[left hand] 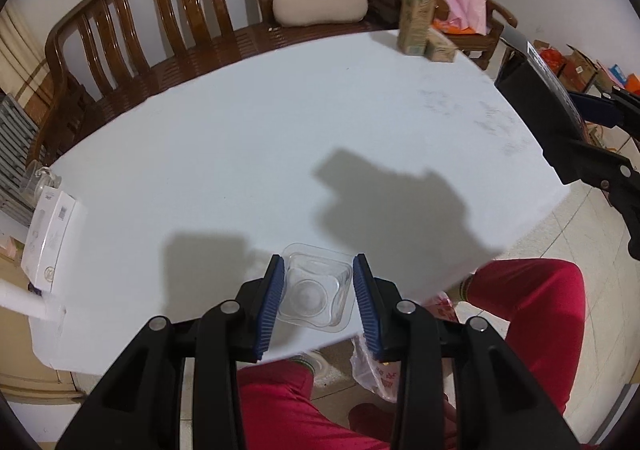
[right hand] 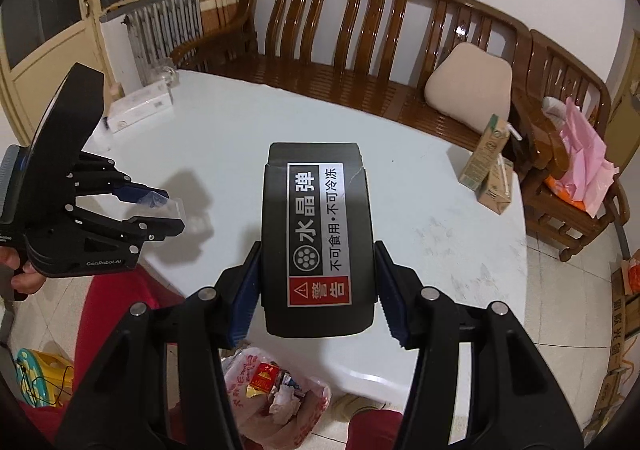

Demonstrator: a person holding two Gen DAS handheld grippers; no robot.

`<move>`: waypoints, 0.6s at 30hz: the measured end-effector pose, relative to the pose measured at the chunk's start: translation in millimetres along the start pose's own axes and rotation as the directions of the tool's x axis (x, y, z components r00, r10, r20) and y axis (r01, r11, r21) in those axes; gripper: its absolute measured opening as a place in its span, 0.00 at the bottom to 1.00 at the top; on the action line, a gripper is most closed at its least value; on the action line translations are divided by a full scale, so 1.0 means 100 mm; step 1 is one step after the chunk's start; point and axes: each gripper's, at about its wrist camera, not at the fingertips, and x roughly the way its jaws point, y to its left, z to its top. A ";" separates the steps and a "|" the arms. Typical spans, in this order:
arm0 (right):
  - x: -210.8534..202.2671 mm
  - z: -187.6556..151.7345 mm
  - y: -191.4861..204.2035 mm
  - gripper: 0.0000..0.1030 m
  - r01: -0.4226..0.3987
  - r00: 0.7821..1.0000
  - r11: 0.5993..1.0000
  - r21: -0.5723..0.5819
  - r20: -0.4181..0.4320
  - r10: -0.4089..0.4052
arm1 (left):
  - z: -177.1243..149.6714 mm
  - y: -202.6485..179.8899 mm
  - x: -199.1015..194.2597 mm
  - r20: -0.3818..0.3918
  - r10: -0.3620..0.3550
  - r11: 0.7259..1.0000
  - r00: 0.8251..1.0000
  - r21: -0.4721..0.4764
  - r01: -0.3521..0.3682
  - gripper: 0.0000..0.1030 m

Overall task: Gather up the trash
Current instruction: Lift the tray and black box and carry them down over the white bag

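The left gripper [left hand: 318, 290] grips a clear plastic tray [left hand: 316, 292] between its blue pads [left hand: 272, 302] above the near edge of the white table [left hand: 260, 138]. At the right edge, the right gripper [left hand: 600, 146] holds a black box [left hand: 536, 98]. Two green cartons [left hand: 424, 30] stand at the far corner, and a white box [left hand: 50, 238] lies at the left.

A slatted wooden bench [right hand: 376, 50] lines the white wall — beige cushion [right hand: 468, 86] on it, pale tiled floor [right hand: 568, 290] below.
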 end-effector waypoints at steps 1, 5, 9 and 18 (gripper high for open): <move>-0.06 -0.03 0.02 0.51 0.003 1.000 1.000 -0.001 0.005 -0.003 | -0.06 -0.03 -0.07 0.007 -0.004 1.000 1.000 0.005 0.004 0.34; -0.34 -0.19 0.12 0.51 0.015 0.999 1.000 -0.007 0.028 -0.015 | -0.21 -0.16 -0.21 0.029 -0.008 1.000 1.000 0.014 0.008 0.34; -0.55 -0.34 0.24 0.51 0.045 0.997 0.999 -0.029 0.058 -0.043 | -0.36 -0.25 -0.30 0.039 -0.023 0.999 0.999 0.028 0.022 0.34; -0.78 -0.67 0.41 0.51 0.051 0.996 0.998 -0.024 0.074 -0.049 | -0.69 -0.52 -0.32 0.032 -0.061 0.997 0.998 0.042 0.059 0.34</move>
